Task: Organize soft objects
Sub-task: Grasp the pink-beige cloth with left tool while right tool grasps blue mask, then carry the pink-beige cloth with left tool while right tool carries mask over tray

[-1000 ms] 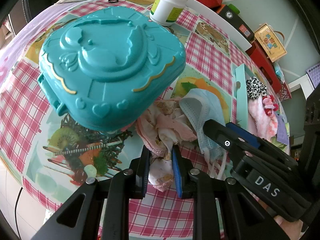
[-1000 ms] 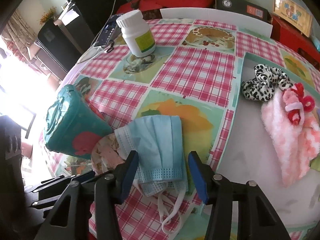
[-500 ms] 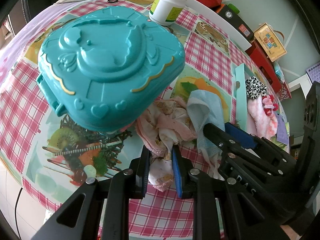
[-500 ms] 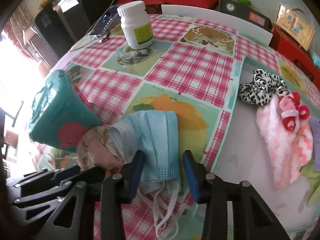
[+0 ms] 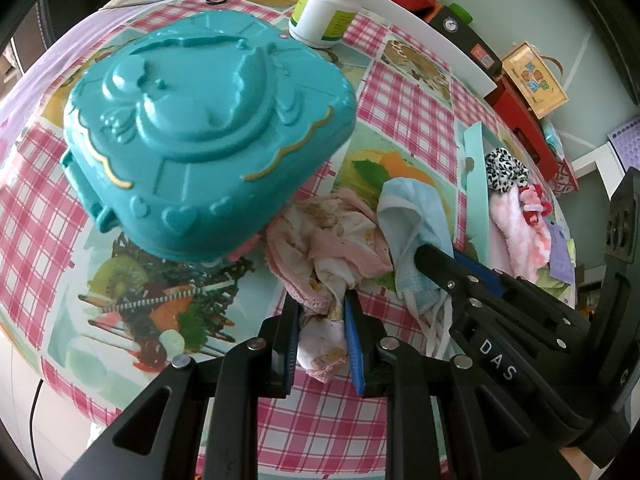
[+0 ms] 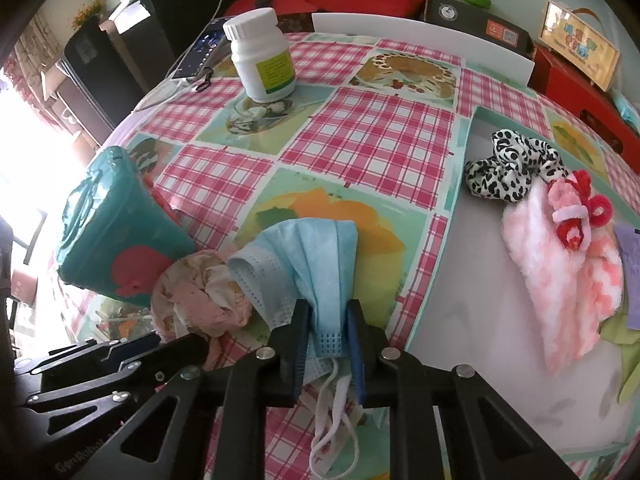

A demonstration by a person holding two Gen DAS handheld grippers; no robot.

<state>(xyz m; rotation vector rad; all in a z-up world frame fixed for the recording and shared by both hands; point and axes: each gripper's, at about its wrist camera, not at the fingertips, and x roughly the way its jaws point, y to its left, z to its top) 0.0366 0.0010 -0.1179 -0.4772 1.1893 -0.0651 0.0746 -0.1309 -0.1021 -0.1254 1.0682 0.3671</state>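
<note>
Near the worktop's front edge, the right hand-held gripper pinches a blue mask, and the left hand-held gripper grips a pink cloth beside it. Both grasps look complete; next likely comes lifting each toward the tray on the right.

1. A teal plastic case with a raised heart-and-bow lid sits ahead and to the left of the left fingers.
2. A white pill bottle with a green label stands upright on the tabletop, far ahead of the right fingers and slightly left.
3. A phone with a cable lies just left of the bottle, near the tabletop's far edge.
4. A picture-printed gift box rests on a red box, far ahead and to the right.
5. A dark box with a green lid on it lies beyond the tabletop's far edge.
</note>
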